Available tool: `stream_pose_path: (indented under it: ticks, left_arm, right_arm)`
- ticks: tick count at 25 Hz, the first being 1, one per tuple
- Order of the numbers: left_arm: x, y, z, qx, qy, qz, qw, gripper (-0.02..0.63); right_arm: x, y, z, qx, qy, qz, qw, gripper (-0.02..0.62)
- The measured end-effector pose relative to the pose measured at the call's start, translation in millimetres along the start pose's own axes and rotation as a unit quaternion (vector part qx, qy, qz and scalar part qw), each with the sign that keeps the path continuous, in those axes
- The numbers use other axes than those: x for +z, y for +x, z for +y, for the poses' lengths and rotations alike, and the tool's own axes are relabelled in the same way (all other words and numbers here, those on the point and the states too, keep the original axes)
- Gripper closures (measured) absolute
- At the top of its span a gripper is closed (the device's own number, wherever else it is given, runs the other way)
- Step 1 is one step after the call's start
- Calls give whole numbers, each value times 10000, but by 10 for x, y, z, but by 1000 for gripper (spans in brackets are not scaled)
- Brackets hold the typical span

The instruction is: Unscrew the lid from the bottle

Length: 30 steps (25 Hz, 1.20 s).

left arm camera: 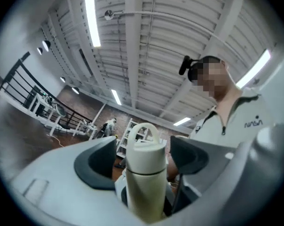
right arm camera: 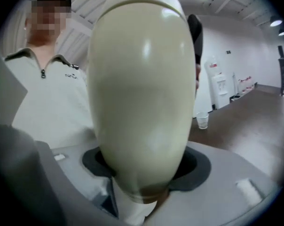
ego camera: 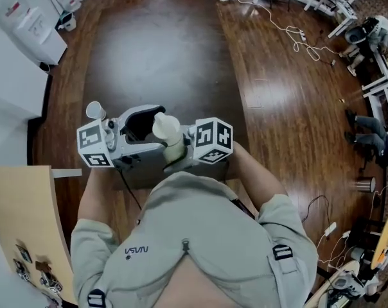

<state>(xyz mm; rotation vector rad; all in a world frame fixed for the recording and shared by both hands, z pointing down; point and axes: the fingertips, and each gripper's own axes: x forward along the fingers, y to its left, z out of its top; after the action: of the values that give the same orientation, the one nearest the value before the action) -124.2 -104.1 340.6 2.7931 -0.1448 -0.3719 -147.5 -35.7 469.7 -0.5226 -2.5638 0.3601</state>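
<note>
Holding a cream bottle [right arm camera: 142, 88] by its body, the right gripper [right arm camera: 144, 166] has its dark pads [right arm camera: 198, 166] pressed against both sides of it. The bottle rises straight out from between those jaws and fills most of that gripper's view.

The left gripper [left arm camera: 143, 159] meets the bottle's top end. Its jaws stand wide apart, and the lid [left arm camera: 145, 147], with its loop handle, sits between them with a clear gap on either side, so they grip nothing. The lid is on the bottle, just ahead of the left gripper's palm.

From above, both grippers meet close in front of the person's chest [ego camera: 200, 236]. Beyond the left gripper a small cup [ego camera: 95, 110] stands on the wooden floor [ego camera: 162, 50].
</note>
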Motion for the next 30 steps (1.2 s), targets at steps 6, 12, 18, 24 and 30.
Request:
stream_pose_path:
  ticks: [6,12,18,24,30]
  left_arm:
    - [18,23,-290,-1126,-146,336,9930,236]
    - [-10,69,-409,-1650,-280,495,9847,236]
    - [-48,109,-429,-1724,-335,539,9830,295]
    - [-91,179,-265,-830,190,757,9935,298]
    - [-96,254,126,1390,1544,815,9748,298]
  right_arm:
    - [72,21,579,1808,128,219,9832,295]
    - [112,66,769,2640,334,301,9635,295]
    - [93,79,798,2825,393,399,9576,295]
    - [-20,110,408,1539,190,504,9866,295]
    - [-60,-22,-587,-2135,-226,205,9765,295]
